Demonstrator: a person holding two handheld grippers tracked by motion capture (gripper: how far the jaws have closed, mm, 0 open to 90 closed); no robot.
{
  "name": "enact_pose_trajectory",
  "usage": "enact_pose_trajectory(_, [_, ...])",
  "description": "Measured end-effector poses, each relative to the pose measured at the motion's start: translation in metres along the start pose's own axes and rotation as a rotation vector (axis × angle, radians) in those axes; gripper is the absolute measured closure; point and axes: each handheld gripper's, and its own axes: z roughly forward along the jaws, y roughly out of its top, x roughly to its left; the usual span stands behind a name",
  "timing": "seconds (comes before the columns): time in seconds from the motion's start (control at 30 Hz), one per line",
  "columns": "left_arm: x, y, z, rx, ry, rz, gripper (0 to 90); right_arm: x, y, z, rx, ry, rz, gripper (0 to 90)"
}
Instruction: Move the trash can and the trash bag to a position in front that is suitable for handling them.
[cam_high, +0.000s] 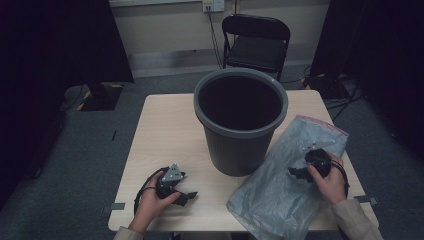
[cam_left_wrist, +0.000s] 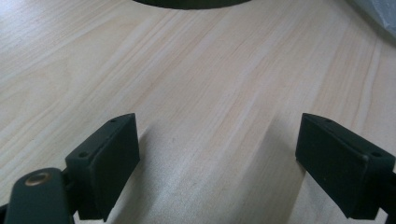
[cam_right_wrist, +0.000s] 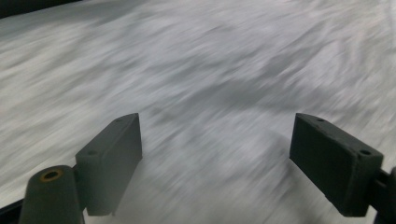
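On the pale wooden table (cam_high: 165, 127) in the high view, a dark grey bin (cam_high: 240, 120) stands upright near the middle, mouth open to the camera. Grey plastic bag (cam_high: 287, 180) lies flat to the right of the bin, one edge just beside the bin's base, a pink strip along its far end. Right gripper (cam_high: 296, 173) sits over the bag, held in the person's right hand (cam_high: 330, 181). Left gripper (cam_high: 186, 197) rests low over bare table at the near left, well apart from the bag. Black chair (cam_high: 256, 42) stands beyond the table.

Left gripper view: both black jaws stand wide apart, nothing between them, wood grain beneath. Bin base at the top edge; corner of the bag at the top right.

Right gripper view: jaws wide apart, gripping nothing; crinkled grey bag surface lies under and ahead of them, blurred.
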Motion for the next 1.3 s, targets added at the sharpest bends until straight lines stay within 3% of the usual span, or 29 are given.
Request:
enact_pose_trajectory(0.1, [0.0, 0.0, 0.0, 0.001, 0.001, 0.0, 12.6, 0.02, -0.016, -0.015, -0.01, 0.023, -0.025, 14.7])
enact_pose_trajectory(0.17, [0.0, 0.0, 0.0, 0.001, 0.001, 0.0, 12.6, 0.025, -0.026, -0.019, -0.003, 0.032, -0.018, 14.9])
enact_pose_trajectory(0.27, [0.0, 0.0, 0.0, 0.002, 0.001, 0.0, 12.6, 0.021, -0.038, -0.016, 0.025, 0.021, 0.001, 15.6])
enact_pose_trajectory(0.33, [0.0, 0.0, 0.0, 0.001, 0.001, 0.0, 12.6, 0.016, -0.04, -0.015, 0.001, 0.02, 0.021, 15.6])
enact_pose_trajectory(0.57, [0.0, 0.0, 0.0, 0.002, 0.001, 0.0, 12.6, 0.005, -0.02, 0.001, 0.028, -0.002, -0.028, 13.6])
enact_pose_trajectory(0.7, [0.0, 0.0, 0.0, 0.001, 0.001, 0.0, 12.6, -0.006, -0.004, 0.014, 0.028, -0.007, -0.025, 12.6])
enact_pose_trajectory(0.87, [0.0, 0.0, 0.0, 0.001, 0.0, 0.0, 12.6, -0.022, 0.018, 0.031, 0.033, -0.037, 0.015, 14.5])
enact_pose_trajectory(1.0, [0.0, 0.0, 0.0, 0.001, 0.001, -0.001, 12.6, -0.025, 0.027, 0.029, 0.019, -0.044, 0.056, 17.7])
enact_pose_trajectory(1.03, [0.0, 0.0, 0.0, 0.001, 0.0, 0.0, 12.6, -0.021, 0.029, 0.025, 0.0, -0.044, 0.06, 17.4])
enact_pose_trajectory(1.07, [0.0, 0.0, 0.0, 0.002, 0.001, 0.0, 12.6, -0.005, 0.026, 0.017, -0.025, -0.013, 0.04, 16.3])
enact_pose_trajectory(1.2, [0.0, 0.0, 0.0, 0.002, 0.001, 0.0, 12.6, 0.03, 0.008, 0.006, -0.013, 0.087, -0.053, 14.5])
enact_pose_trajectory(1.3, [0.0, 0.0, 0.0, 0.001, 0.001, 0.0, 12.6, 0.043, -0.006, 0.006, 0.003, 0.094, -0.11, 14.5])
